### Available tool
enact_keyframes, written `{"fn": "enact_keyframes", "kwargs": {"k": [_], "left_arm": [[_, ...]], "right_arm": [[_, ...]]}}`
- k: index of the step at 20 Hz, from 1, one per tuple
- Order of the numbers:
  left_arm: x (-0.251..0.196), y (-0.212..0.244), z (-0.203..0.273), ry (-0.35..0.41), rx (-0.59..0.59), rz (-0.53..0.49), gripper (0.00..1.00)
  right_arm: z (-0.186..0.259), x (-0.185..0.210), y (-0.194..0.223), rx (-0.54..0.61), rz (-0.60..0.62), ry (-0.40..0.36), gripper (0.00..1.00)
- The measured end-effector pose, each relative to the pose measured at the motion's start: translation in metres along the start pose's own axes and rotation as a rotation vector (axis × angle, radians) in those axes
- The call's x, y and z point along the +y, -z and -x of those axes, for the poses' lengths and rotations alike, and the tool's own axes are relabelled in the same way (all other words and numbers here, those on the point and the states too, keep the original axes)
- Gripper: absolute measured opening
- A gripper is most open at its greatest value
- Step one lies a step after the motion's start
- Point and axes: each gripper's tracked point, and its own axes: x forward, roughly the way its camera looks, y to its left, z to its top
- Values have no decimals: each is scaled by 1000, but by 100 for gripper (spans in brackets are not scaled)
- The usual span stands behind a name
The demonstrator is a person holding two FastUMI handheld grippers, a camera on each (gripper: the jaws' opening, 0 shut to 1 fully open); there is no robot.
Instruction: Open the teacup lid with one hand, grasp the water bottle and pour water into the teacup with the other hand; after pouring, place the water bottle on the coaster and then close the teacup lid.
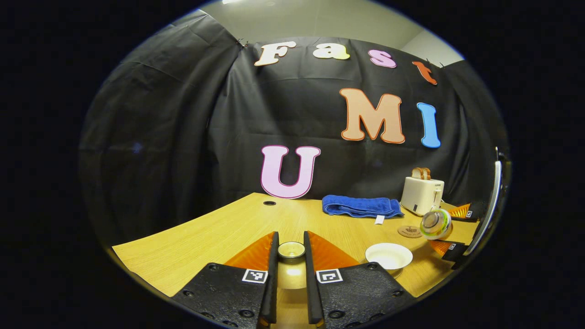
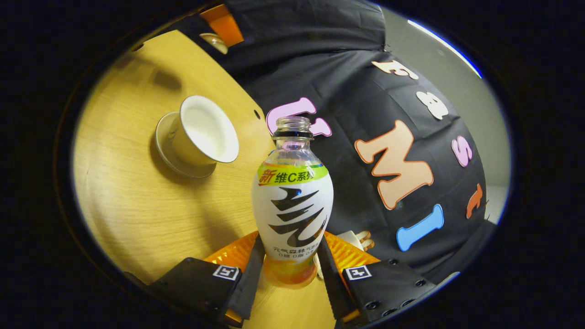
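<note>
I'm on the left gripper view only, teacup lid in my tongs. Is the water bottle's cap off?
Observer: Yes. In the right gripper view the water bottle has a bare, open mouth.
Operator: How is it held?
Observer: The right tongs clamp its lower body, one finger on each side.
Operator: Is it pouring?
Observer: No stream shows. The teacup sits on its saucer, left of the mouth.

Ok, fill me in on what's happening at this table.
A person works two handheld grippers. The left gripper is shut on the teacup lid, lifted off the cup. The right gripper is shut on the uncapped water bottle, tipped toward the open teacup. The coaster lies bare near the toaster.
</note>
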Motion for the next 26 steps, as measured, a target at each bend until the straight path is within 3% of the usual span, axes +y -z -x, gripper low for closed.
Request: {"fn": "enact_keyframes", "kwargs": {"k": [7,26], "left_arm": [[-2,0,0,8,4,9,24],[-2,-5,3,13,-3,10,24]], "right_arm": [[-8,7,-3,-18,239,25,69],[-5,-1,-19,-77,590,109,68]]}}
